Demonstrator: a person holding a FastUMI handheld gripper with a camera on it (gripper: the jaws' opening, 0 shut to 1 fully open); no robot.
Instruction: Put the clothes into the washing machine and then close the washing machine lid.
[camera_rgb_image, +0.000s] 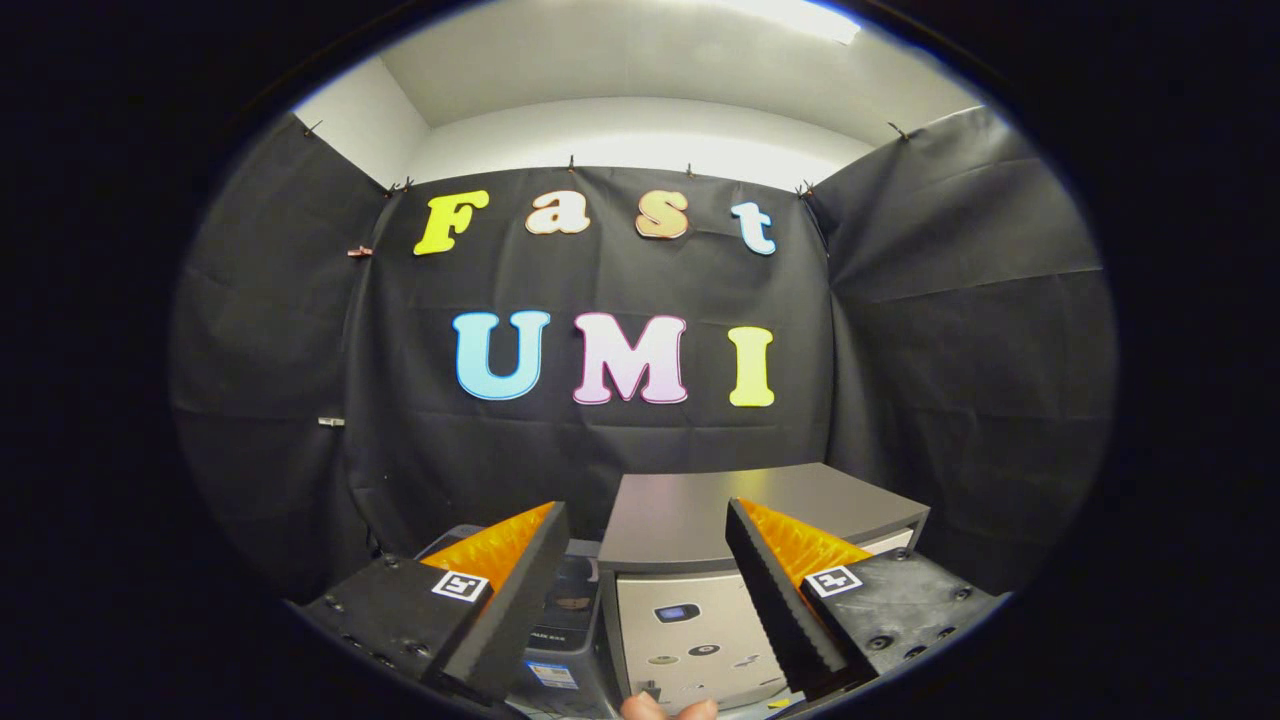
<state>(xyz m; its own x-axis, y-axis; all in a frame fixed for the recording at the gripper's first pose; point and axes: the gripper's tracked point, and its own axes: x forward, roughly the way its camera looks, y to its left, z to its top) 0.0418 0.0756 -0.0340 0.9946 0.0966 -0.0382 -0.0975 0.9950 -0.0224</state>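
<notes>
My gripper (645, 520) stands open, its two fingers spread wide with nothing held between them. Just beyond and between the fingers stands the washing machine (690, 620), a light grey box with small buttons and stickers on its front panel. Its flat dark grey lid (700, 510) lies level on top. No clothes can be made out from here. A fingertip of the person's hand (668, 708) peeks in below the fingers.
A dark container (560, 610) with labels sits to the left of the washing machine, behind my left finger. Black cloth walls close the booth at the back and on both sides.
</notes>
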